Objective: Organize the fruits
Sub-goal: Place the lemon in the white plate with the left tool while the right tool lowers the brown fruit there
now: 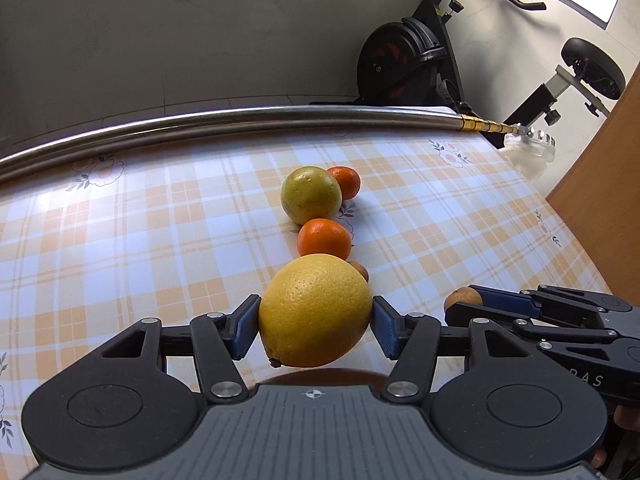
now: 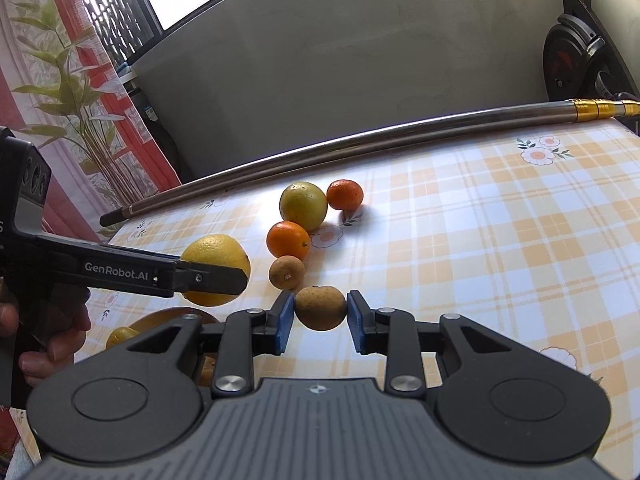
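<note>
My left gripper (image 1: 315, 322) is shut on a large yellow lemon (image 1: 316, 300), both blue pads against its sides. In the right wrist view the lemon (image 2: 212, 252) hangs above a brown bowl (image 2: 160, 318) that holds a yellow fruit (image 2: 120, 338). My right gripper (image 2: 321, 316) is shut on a small brownish fruit (image 2: 320, 307), just right of the left gripper. On the checked cloth beyond lie a green-yellow round fruit (image 1: 311, 195), two tangerines (image 1: 325, 239) (image 1: 345, 182) and another small brownish fruit (image 2: 286, 272), all close together in a row.
A long metal pole (image 1: 240, 120) lies along the table's far edge. An exercise bike (image 1: 420, 52) stands behind it, and a wooden panel (image 1: 600, 184) borders the right side. A person's hand (image 2: 52, 344) grips the left gripper's handle. The tablecloth (image 2: 500, 260) stretches to the right.
</note>
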